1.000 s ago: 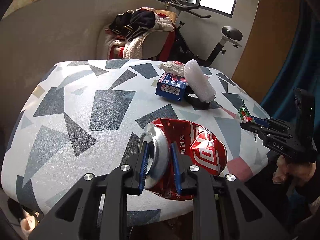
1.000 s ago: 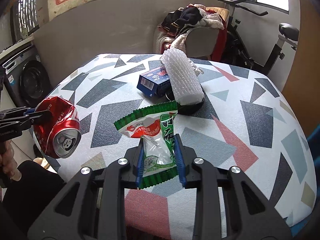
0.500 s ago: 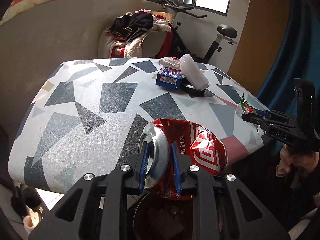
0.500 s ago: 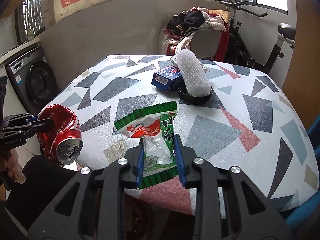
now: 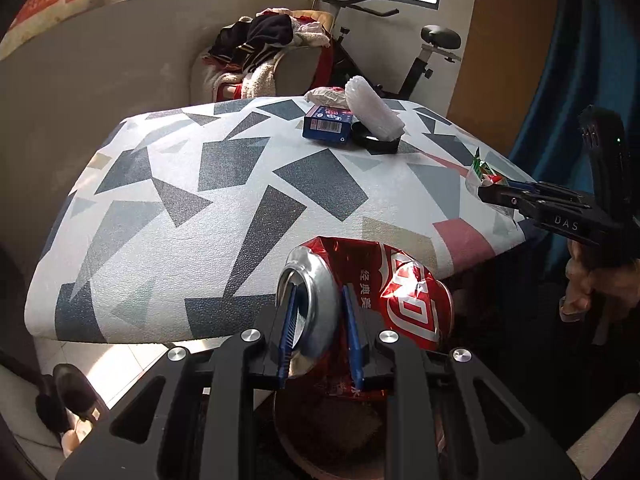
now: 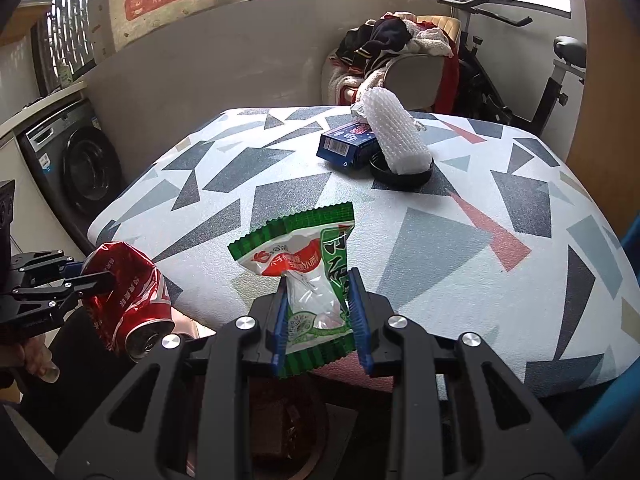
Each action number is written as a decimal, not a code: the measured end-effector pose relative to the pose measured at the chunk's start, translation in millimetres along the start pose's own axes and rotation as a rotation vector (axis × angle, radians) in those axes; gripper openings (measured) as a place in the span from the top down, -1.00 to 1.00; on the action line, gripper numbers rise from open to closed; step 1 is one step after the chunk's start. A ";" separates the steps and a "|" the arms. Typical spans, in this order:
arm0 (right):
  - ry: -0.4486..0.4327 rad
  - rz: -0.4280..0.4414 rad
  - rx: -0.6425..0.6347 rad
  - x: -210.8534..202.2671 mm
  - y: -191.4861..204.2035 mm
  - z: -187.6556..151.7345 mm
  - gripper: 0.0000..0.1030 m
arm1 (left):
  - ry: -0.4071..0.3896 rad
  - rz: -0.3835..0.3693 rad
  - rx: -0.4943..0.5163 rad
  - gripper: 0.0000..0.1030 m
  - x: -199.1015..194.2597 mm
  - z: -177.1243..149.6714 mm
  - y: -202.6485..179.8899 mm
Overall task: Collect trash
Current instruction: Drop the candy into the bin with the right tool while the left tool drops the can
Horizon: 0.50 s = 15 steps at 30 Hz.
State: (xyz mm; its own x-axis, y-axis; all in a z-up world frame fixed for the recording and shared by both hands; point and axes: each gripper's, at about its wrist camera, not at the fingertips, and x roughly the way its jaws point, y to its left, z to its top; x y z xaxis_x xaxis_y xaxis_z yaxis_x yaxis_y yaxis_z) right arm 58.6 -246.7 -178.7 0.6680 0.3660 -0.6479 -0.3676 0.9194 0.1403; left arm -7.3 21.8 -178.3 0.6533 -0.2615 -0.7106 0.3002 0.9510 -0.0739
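Note:
My left gripper [image 5: 320, 320] is shut on a crushed red soda can [image 5: 384, 292], held in the air off the table's front edge, above a round brown bin [image 5: 332, 432]. The can also shows in the right wrist view [image 6: 128, 300]. My right gripper [image 6: 320, 320] is shut on a green and white snack wrapper [image 6: 308, 264], held just past the table's front edge; the bin [image 6: 280, 428] lies below it. From the left wrist view the right gripper [image 5: 492, 192] and wrapper [image 5: 480, 168] are at the right.
On the patterned table [image 6: 440, 240] stand a blue box [image 6: 348, 148], a white foam sleeve [image 6: 396, 136] on a black dish [image 6: 400, 176] and crumpled paper [image 5: 324, 96]. A washing machine [image 6: 80, 168] is left; a chair with clothes [image 6: 400, 52] and an exercise bike [image 6: 520, 60] behind.
Both grippers have drawn back from over the table to past its front edge, still holding the can and the wrapper. The bin has come into view beneath them.

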 end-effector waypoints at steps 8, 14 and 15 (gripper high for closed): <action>0.013 0.011 0.029 1.2 0.4 -13.5 0.42 | 0.045 -0.030 0.031 0.57 5.0 -21.2 -10.4; 0.025 0.018 0.047 3.0 0.6 -21.7 0.42 | 0.040 -0.054 0.085 0.14 4.9 -24.9 -22.7; 0.026 0.020 0.048 3.5 1.4 -23.2 0.42 | 0.023 -0.049 0.087 -0.01 2.7 -25.0 -23.5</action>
State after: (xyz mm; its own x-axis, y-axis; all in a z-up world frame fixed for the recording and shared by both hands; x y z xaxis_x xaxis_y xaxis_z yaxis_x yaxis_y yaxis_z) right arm 45.5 -247.4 -198.2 0.6435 0.3805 -0.6642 -0.3483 0.9182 0.1887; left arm -30.0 2.8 -196.0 0.6208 -0.3025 -0.7232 0.3916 0.9189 -0.0482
